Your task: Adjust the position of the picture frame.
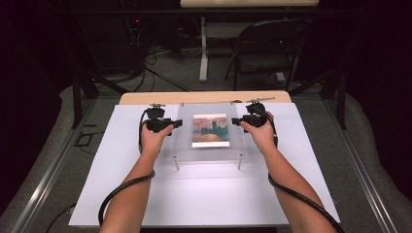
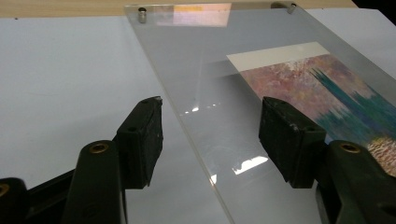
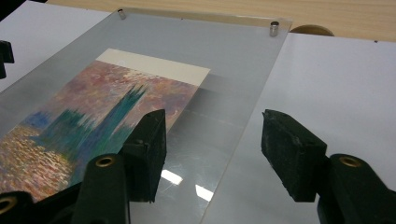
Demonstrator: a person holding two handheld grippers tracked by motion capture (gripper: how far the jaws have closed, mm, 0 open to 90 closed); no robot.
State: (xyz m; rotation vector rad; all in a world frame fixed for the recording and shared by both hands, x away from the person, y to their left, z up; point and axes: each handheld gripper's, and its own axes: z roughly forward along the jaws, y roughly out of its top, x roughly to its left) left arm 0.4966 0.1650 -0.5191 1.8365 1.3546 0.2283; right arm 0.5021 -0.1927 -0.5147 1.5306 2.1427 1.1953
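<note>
Flanking a clear acrylic frame (image 1: 209, 133) at the centre of the picture, the left gripper (image 1: 176, 124) and right gripper (image 1: 236, 121) hold spread jaws astride its side edges, probably to lift it level; contact looks absent.

The high view looks forward and down from above the person's side of the tabletop (image 1: 145, 194), far enough back to take in both arms. Each gripper view sits very close behind its own black jaws and looks along them. Both gripper views share the clear plate (image 2: 210, 70) and its picture (image 3: 93, 121) just past the jaws.
</note>
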